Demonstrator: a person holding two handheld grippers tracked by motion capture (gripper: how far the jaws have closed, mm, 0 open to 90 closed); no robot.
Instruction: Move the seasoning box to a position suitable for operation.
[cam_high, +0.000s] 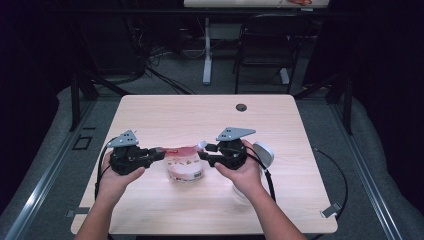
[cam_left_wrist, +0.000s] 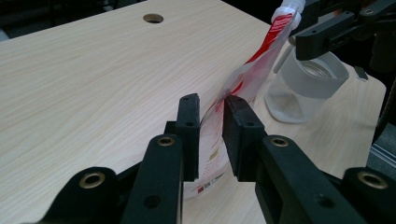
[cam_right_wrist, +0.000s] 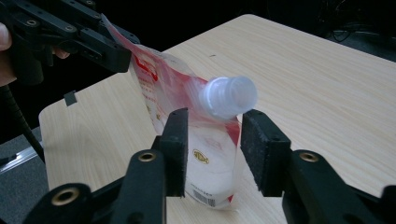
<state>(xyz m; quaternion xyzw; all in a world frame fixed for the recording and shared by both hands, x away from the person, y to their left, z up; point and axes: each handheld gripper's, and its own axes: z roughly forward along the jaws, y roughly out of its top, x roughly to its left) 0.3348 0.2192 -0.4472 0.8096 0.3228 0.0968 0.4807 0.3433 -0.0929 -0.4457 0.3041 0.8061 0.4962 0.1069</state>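
The red-and-white spouted pouch (cam_high: 184, 164) stands upright on the table (cam_high: 165, 112), a little nearer the person than mid-table, held between the two grippers. Its white screw cap (cam_right_wrist: 229, 97) sits at the top corner on the right hand's side, tilted toward that gripper's camera. Left gripper (cam_left_wrist: 211, 135) is in on the far top edge: in its own view the jaws stand nearly together with the thin film of the pouch pinched between the pads, so that corner looks gripped and steadied. Right gripper (cam_right_wrist: 212, 154) is the one doing the approach. Its jaws stand well apart, one on each side of the pouch just under the cap, and I see daylight between the right-hand pad and the spout, so no grip there yet.

Further out, a clear jar (cam_left_wrist: 299, 88) with a wide frosted rim stands on the table just beyond the pouch on the right hand's side, open at the top. Behind the table, a dark chair (cam_high: 267, 45) and loose cables on the floor.

My read: this is the bracing step before opening the cap, with the jar probably waiting to be filled. The next move calls for the right jaws to rise slightly, centre on the cap and close squarely on it, while the left keeps the pouch from twisting or folding over
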